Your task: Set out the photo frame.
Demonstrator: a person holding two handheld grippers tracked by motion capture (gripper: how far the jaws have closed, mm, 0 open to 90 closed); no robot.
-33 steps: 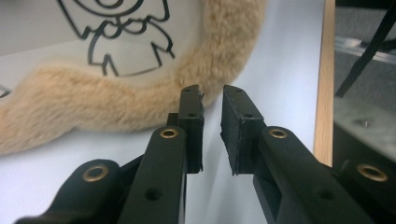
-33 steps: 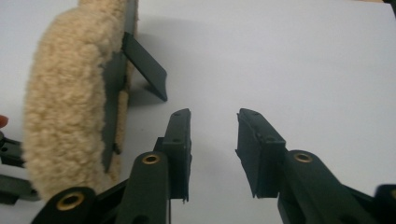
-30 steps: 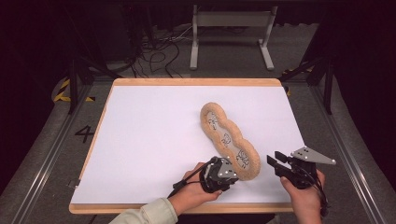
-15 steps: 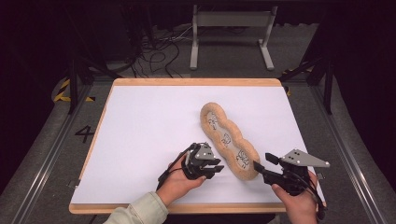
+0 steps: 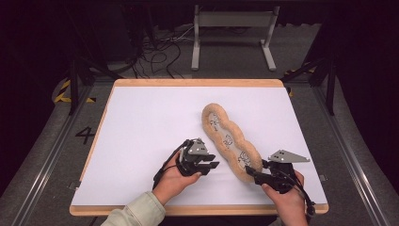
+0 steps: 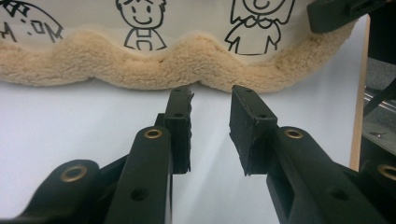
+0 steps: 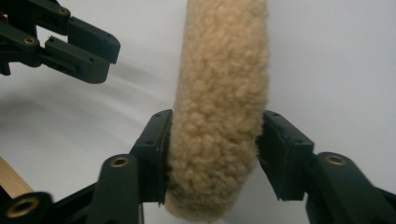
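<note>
tan fleece cushion (image 5: 230, 140) — cartoon prints, black tongs (image 6: 211, 126)

One camera hangs high on the person's side, looking forward and down over the whole tabletop (image 5: 141, 117). Two more ride the claws, low and very close, both sharing the near end of the fleecy cushion (image 5: 229, 140).

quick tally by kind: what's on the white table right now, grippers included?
Fleecy tan pencil case: 1
Black grippers: 2, left gripper and right gripper
White table: 1
Total: 4
</note>
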